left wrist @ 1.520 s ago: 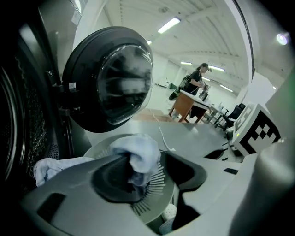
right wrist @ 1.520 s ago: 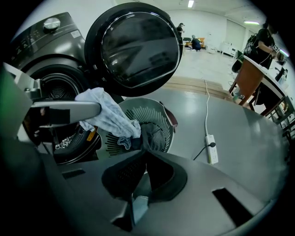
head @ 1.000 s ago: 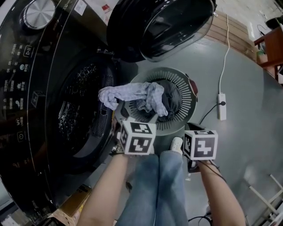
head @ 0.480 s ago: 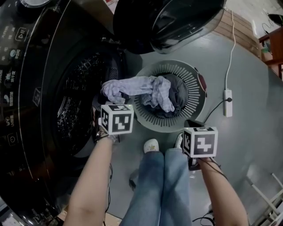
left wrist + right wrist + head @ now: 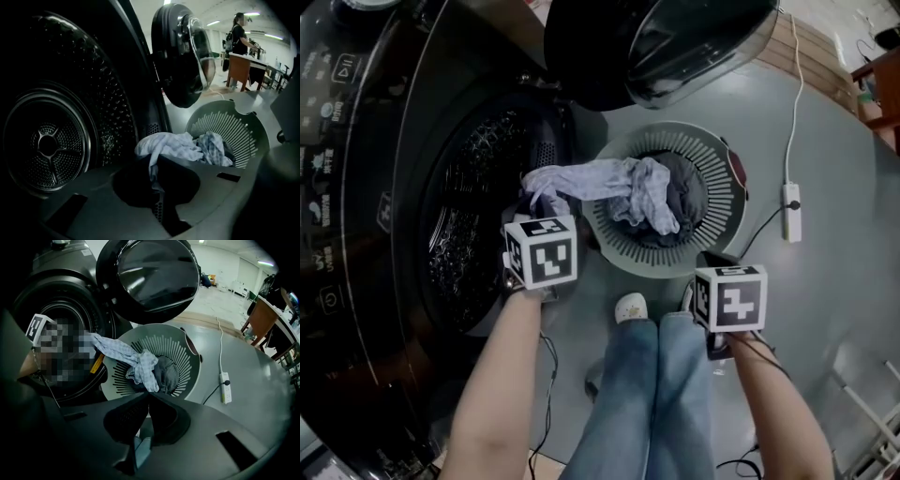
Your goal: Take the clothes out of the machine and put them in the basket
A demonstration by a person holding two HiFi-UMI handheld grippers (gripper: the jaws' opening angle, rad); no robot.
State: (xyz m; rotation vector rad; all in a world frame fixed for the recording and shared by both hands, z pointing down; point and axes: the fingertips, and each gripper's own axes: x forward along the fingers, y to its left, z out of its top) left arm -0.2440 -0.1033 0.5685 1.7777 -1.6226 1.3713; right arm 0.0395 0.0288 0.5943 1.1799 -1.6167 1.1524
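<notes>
Left tongs (image 5: 153, 174) clenched on pale cloth (image 5: 600, 180) draped over basket (image 5: 720, 167) rim, half hiding dark clothes (image 5: 689, 192) inside; right tongs (image 5: 146, 401) pressed shut, empty, near basket.

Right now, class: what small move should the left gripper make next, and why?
Probably carry the left gripper across over the basket, then open it. Its jaws are shut on one end of the cloth; the other end lies in the basket, and the middle spans the gap from the machine's mouth.
</notes>
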